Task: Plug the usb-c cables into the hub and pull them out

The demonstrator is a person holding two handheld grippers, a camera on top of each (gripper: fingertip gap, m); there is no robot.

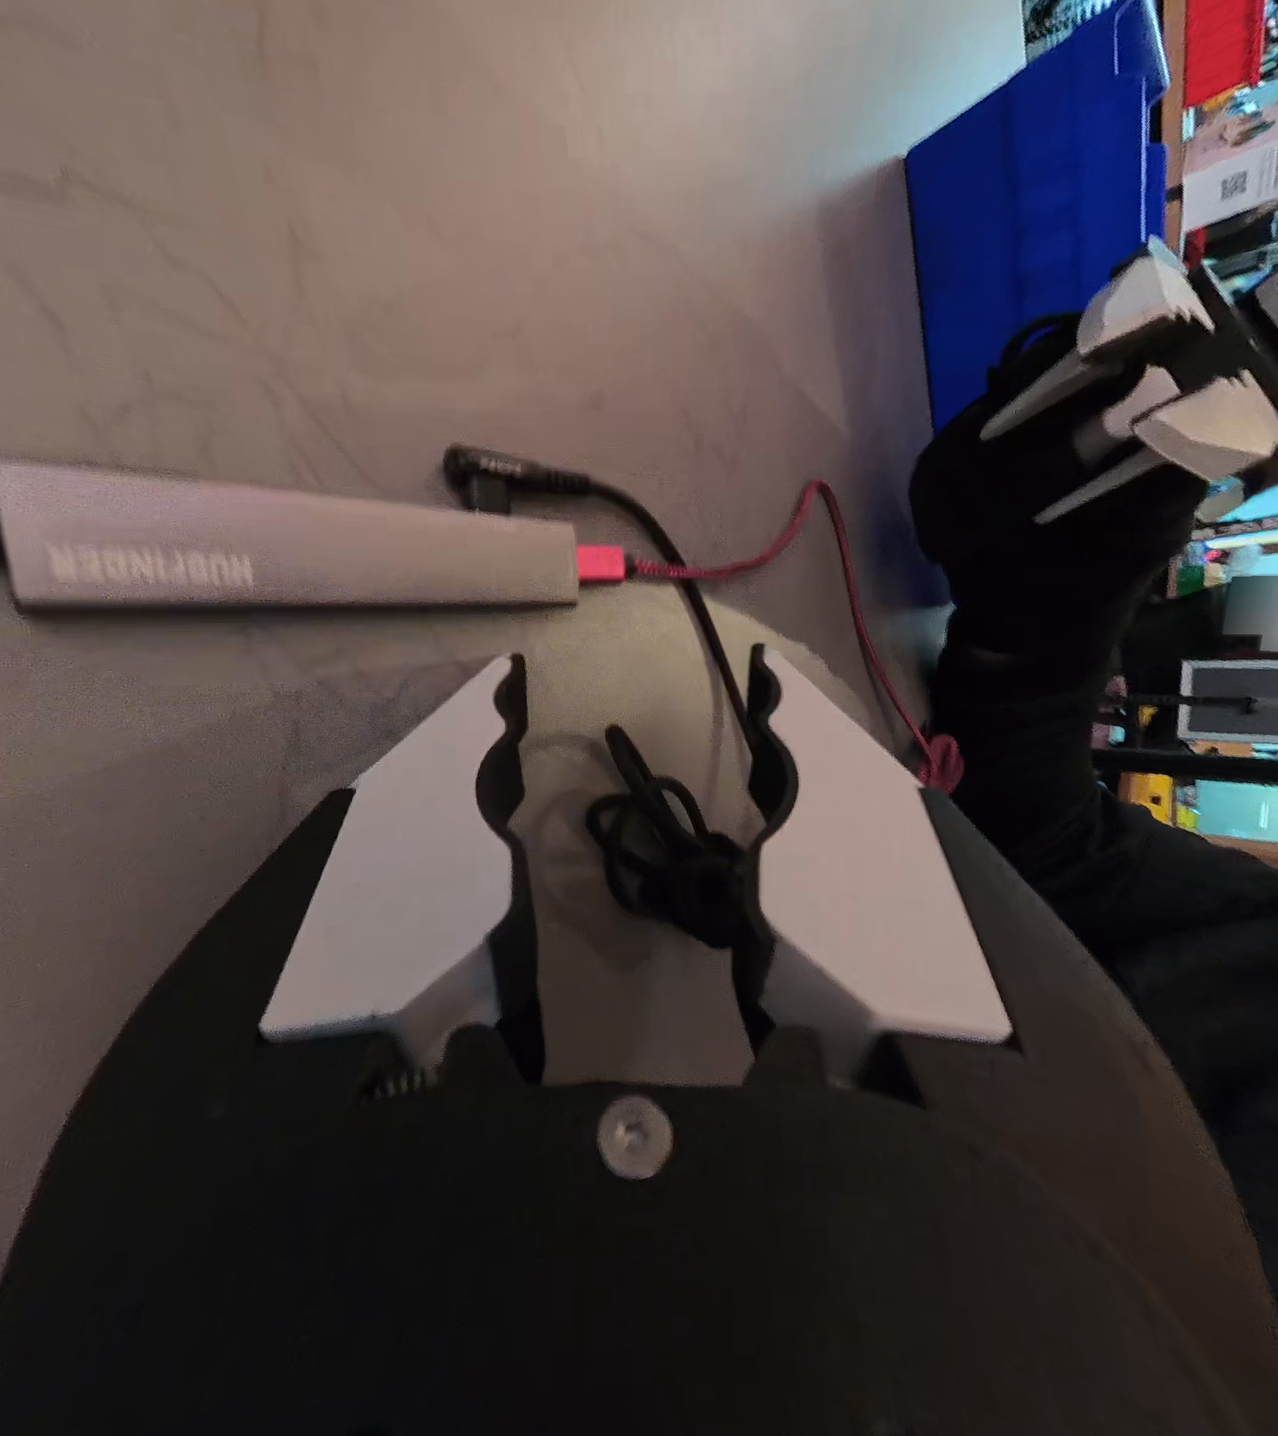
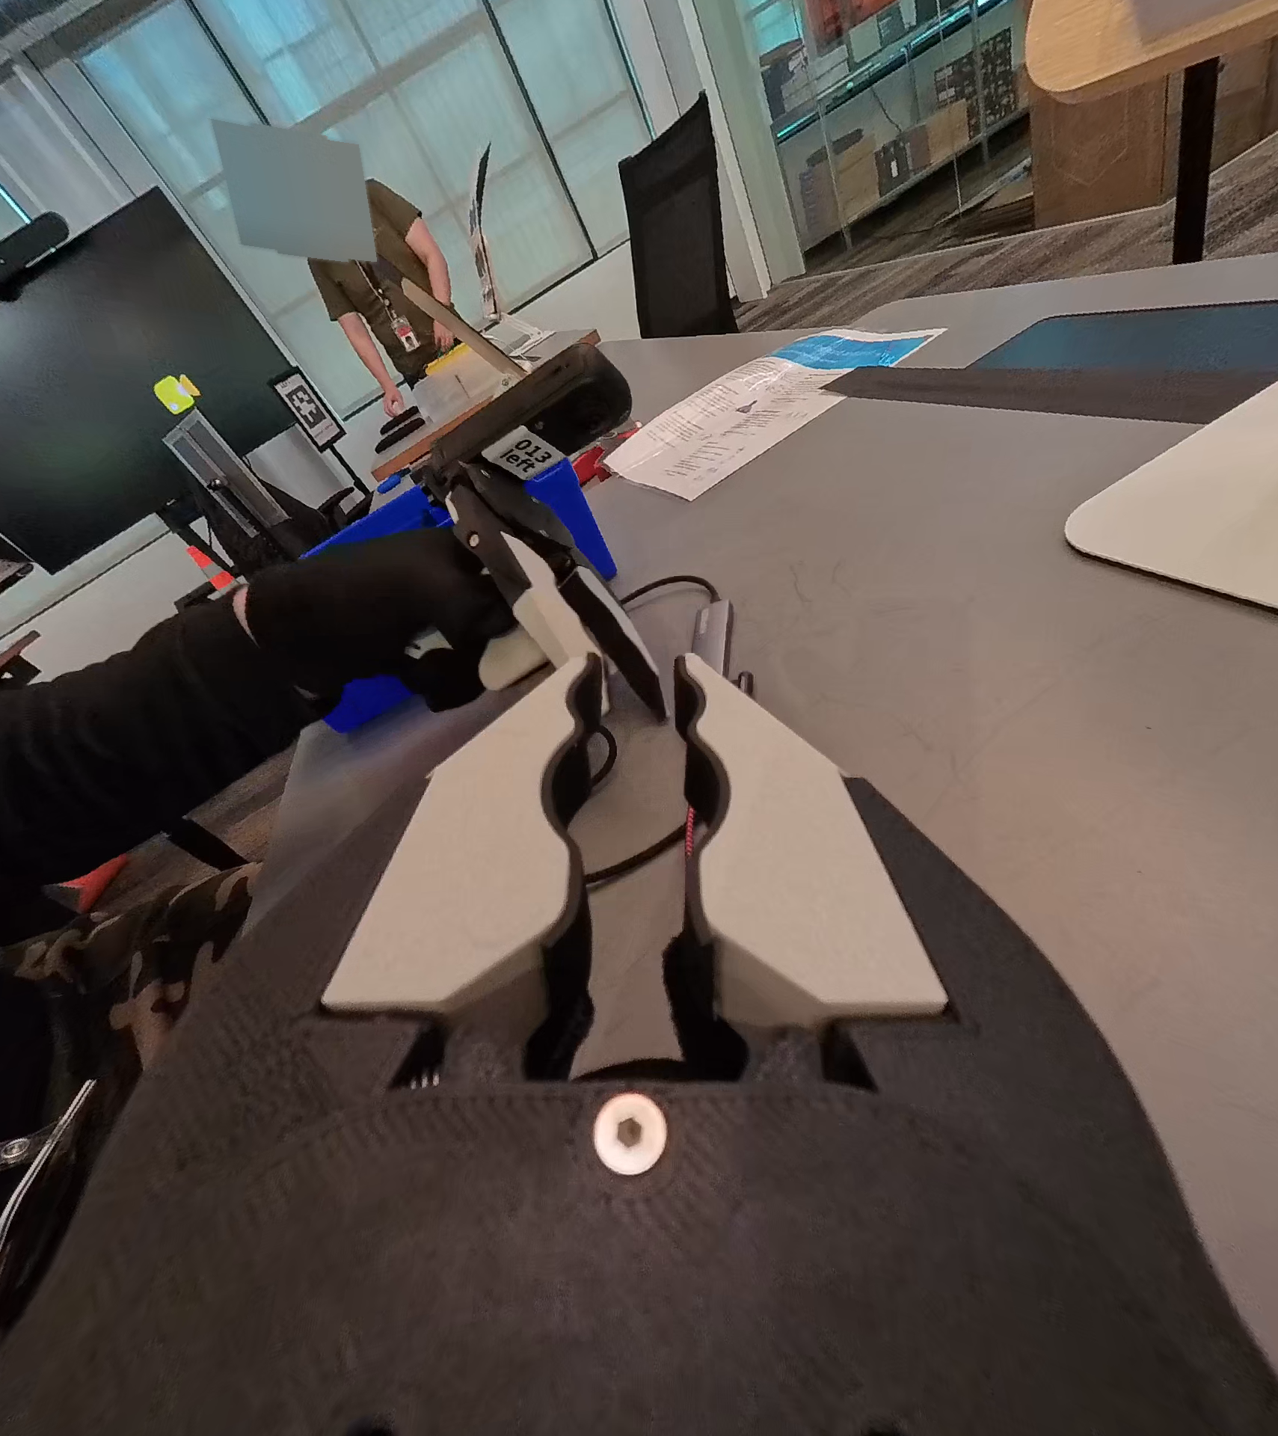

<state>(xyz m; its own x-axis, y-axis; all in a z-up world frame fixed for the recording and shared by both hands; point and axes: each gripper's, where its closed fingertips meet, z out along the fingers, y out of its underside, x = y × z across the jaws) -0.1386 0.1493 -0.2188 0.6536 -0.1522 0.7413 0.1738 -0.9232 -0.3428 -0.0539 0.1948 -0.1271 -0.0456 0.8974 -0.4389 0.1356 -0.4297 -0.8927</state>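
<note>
Lettering is present on the grey hub [image 1: 286, 544], on white tags fixed to the right gripper [image 1: 1086, 435] and left gripper [image 2: 620, 668], and on a printed sheet [image 2: 760, 404]; contents not reproduced.

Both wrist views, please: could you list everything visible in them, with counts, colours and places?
Slim grey metal hub: one, lying on the grey table.
Red braided cable: one, its plug seated in the hub's end.
Black cable: one, plug loose beside the hub, slack bundled near the table edge.
Blue plastic bin: one, past the table edge.
Printed paper sheet: one, white and blue, far side of the table.
White stand base: one, on the table.
Left hand-held gripper: open, empty.
Right hand-held gripper: open, empty.
</note>
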